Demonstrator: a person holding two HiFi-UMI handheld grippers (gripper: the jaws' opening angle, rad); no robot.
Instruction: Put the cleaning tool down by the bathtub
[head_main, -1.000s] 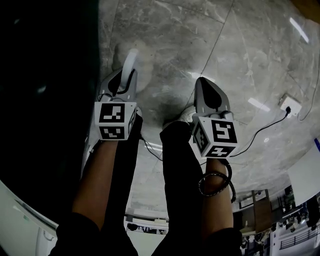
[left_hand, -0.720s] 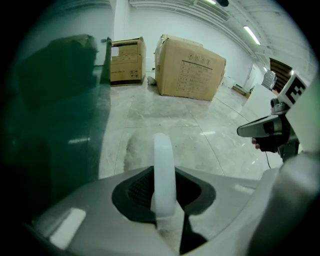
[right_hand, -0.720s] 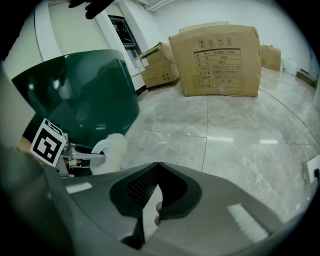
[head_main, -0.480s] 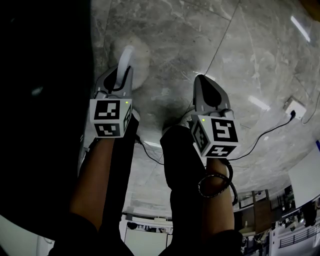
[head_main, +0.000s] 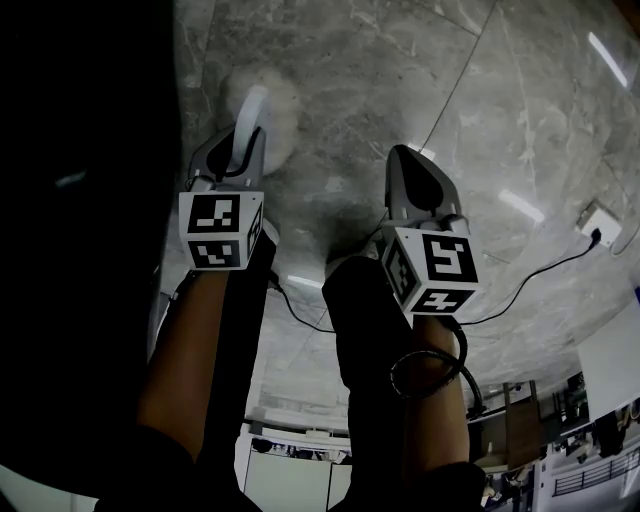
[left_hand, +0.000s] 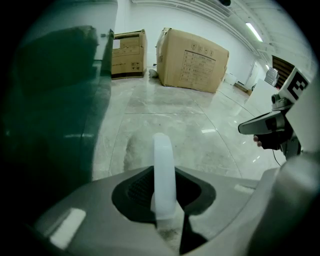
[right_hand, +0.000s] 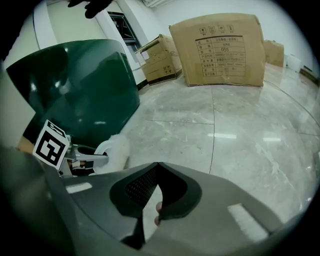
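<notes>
left gripper (head_main: 238, 160) is clamped tight on the white loop handle of the cleaning tool (left_hand: 163, 170). the tool hangs over the marble floor (head_main: 480, 120), just beside the dark green bathtub (left_hand: 50, 110), w/ its pale fluffy head (head_main: 280, 110) pointing away from the person. right gripper (right_hand: 157, 167) has its jaws closed tip to tip w/ nothing in them, and sits on the far side of the tool from the bathtub.

step in hand looks like the lowering. to do it well:
- bring the left gripper straight down so the fluffy end meets the floor first, close to the bathtub wall but not knocking it
- lay the handle flat before letting go, else it prob tips or rolls
- keep the right gripper out of the way
- watch the cable (head_main: 520, 290) trailing over the floor on the side away from the bathtub

hard to make out:
- whether the fluffy head already touches the floor; no view shows the gap
- the bathtub rim and base, as it's cut off and v dark in the head view
- a small pinkish bit showing behind the right jaws; can't tell what it is
</notes>
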